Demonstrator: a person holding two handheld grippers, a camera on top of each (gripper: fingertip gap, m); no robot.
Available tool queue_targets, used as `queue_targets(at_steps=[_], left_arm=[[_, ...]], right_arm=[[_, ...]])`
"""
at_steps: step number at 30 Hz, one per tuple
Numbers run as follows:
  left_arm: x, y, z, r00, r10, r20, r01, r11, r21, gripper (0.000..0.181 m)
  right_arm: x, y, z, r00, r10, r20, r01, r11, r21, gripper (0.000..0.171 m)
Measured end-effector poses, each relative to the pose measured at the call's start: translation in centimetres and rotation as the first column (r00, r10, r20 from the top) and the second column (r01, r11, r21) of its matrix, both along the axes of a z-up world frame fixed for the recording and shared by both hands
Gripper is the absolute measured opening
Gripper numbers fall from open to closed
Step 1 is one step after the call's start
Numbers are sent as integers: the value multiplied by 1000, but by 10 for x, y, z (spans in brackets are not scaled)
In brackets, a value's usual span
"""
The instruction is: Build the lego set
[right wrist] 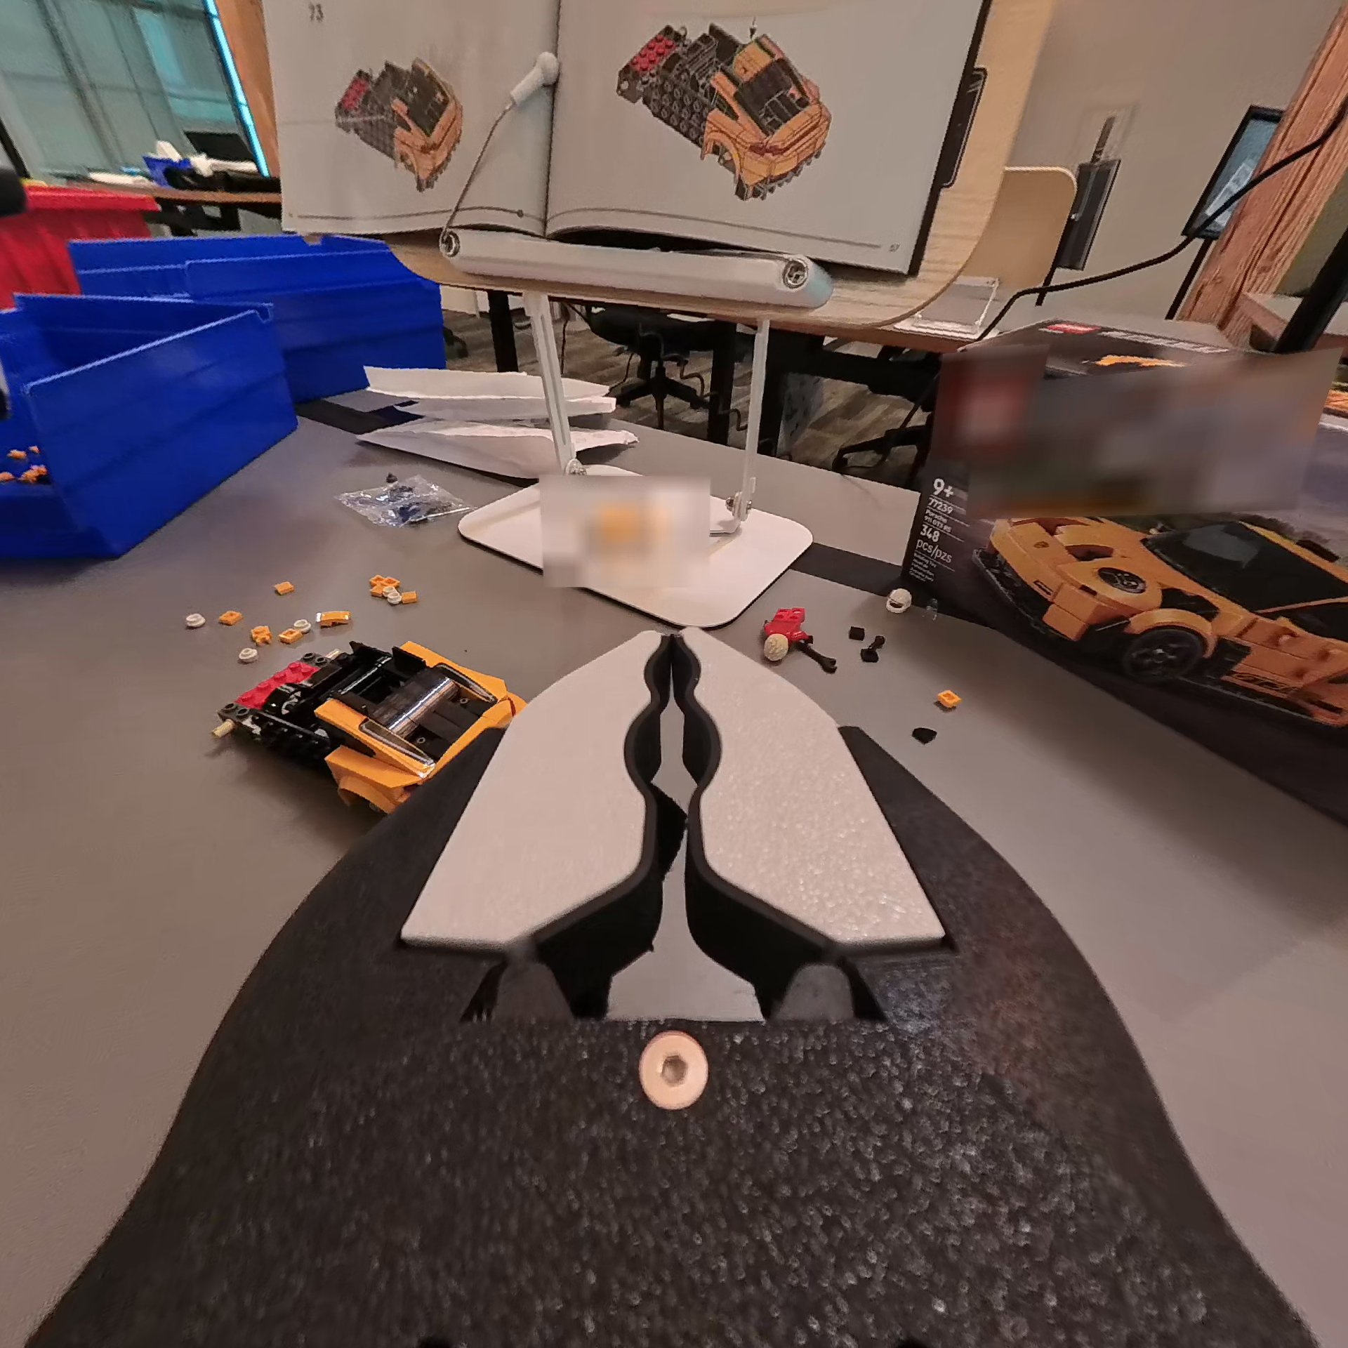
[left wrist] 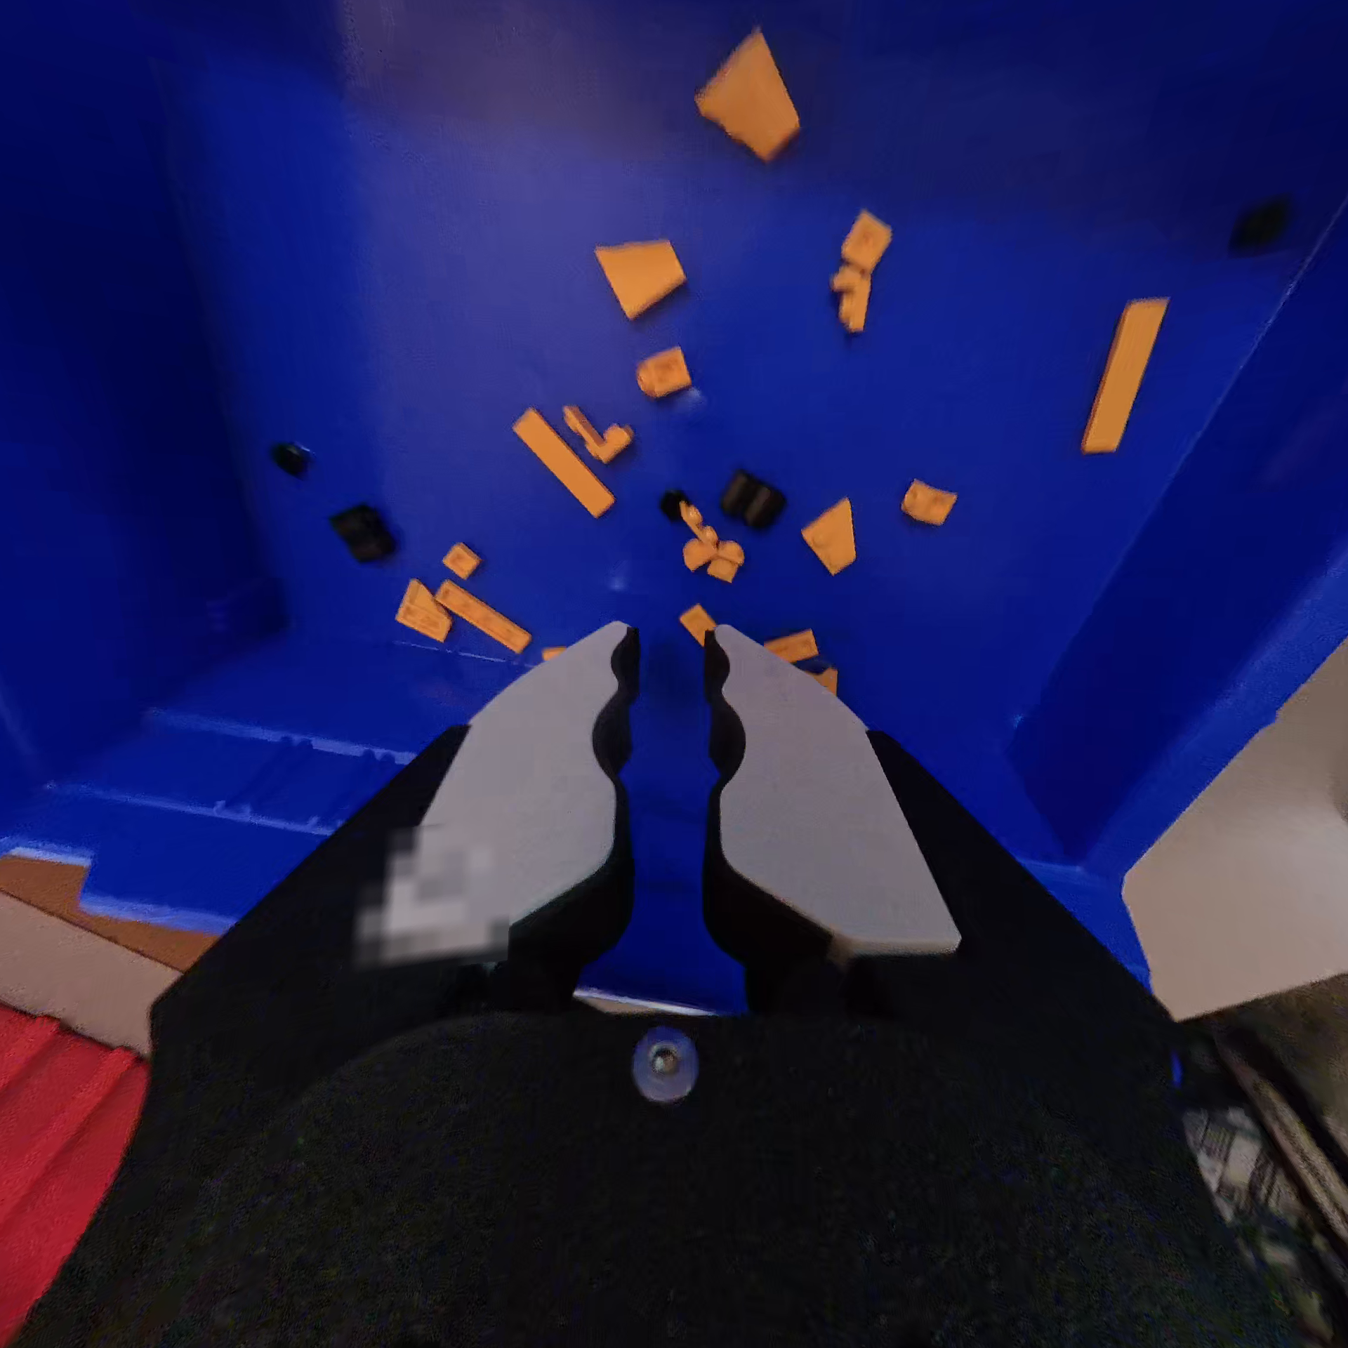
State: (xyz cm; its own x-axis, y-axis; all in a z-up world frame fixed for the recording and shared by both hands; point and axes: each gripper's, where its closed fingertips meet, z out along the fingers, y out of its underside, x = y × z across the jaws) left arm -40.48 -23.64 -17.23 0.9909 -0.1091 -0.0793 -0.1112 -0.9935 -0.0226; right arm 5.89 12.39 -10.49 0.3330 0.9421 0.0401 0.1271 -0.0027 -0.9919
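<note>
The lego car (right wrist: 365,718) sits half built on the grey table (right wrist: 146,912), a little to the left of the right gripper (right wrist: 672,638). It has an orange back, black middle and some red bricks at one end. The right gripper has its two fingers pressed together with nothing between them, and it hovers over the table just in front of the white book stand (right wrist: 634,554). The open instruction book (right wrist: 620,124) rests on that stand and shows the car's next look. Small orange and grey bits (right wrist: 292,620) lie near the car, and the set's box (right wrist: 1138,583) lies to the right. The left gripper (left wrist: 672,638) is over the blue bin (left wrist: 292,219), with its fingers a little apart and holding nothing. Many orange pieces (left wrist: 562,459) and a few black pieces (left wrist: 751,500) are spread on the bin floor. The step now looks like picking the next piece from the bin. To do it well, check the book first, then choose a piece that lies alone, like the long flat orange one. Come straight down, put one finger on each long side, and squeeze gently so it does not flip or slide away.
</note>
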Motion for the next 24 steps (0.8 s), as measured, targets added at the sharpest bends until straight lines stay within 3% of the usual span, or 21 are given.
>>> queue_targets(at_steps=[12, 19, 24], left_arm=[[34, -27, -26, 985, -135, 107, 159, 952, -261, 16], [36, -32, -37, 989, -117, 88, 141, 927, -349, 18], [33, -30, -38, 990, -119, 74, 137, 927, -348, 5]], right_arm=[[-2, -3, -5, 1000, 24, 14, -24, 1000, -14, 0], [-3, -4, -6, 999, 29, 18, -29, 999, -15, 0], [-2, -4, -6, 999, 28, 18, -28, 999, -16, 0]])
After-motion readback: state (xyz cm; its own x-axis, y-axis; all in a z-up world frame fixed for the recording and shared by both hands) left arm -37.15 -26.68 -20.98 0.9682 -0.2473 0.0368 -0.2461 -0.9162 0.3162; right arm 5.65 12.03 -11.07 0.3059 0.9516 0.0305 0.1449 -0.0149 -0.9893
